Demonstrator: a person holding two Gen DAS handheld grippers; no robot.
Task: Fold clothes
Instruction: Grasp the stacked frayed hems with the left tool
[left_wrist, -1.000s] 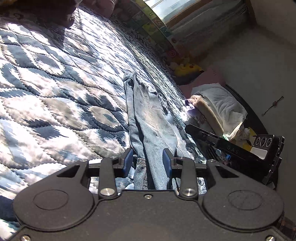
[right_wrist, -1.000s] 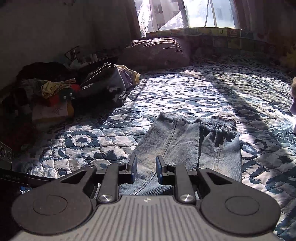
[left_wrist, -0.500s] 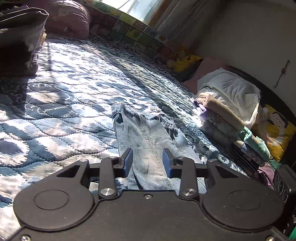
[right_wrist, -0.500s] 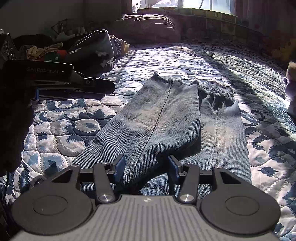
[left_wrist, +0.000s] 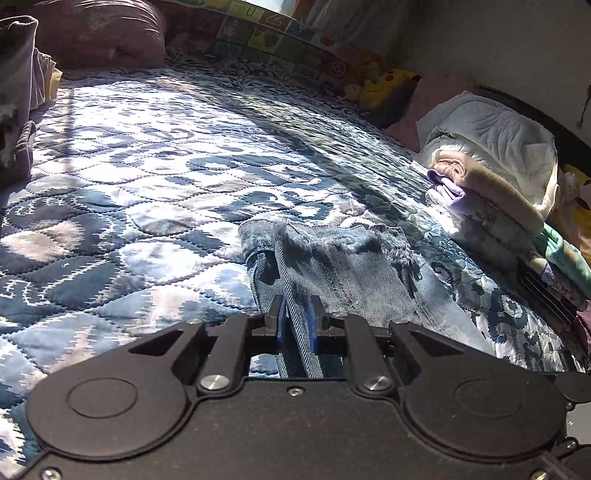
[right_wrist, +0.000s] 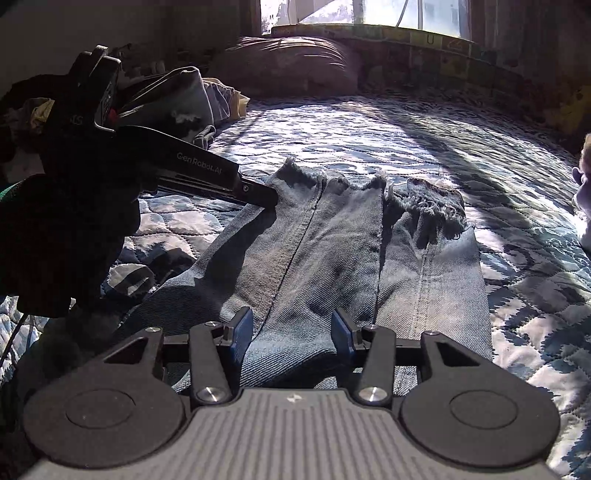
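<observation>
Light blue jeans (left_wrist: 351, 266) with frayed hems lie flat on the blue patterned quilt (left_wrist: 147, 166), legs pointing to the window. My left gripper (left_wrist: 295, 321) is shut on the outer edge of the left leg near its hem, with denim pinched between the blue pads. The right wrist view shows the same gripper (right_wrist: 269, 195) at that edge of the jeans (right_wrist: 332, 240), held by a dark gloved hand (right_wrist: 66, 229). My right gripper (right_wrist: 291, 328) is open wide, low over the left leg, with denim lying between its fingers (right_wrist: 242, 328).
A stack of folded clothes (left_wrist: 498, 206) sits at the quilt's right side under a white blanket. A yellow plush toy (left_wrist: 391, 85) lies beyond it. A heap of unfolded clothes (right_wrist: 177, 99) and a brown pillow (right_wrist: 291, 62) occupy the far left.
The left gripper has moved up to the hem end and shut on the left leg's edge. The right gripper has slid forward over the jeans and stays open.
</observation>
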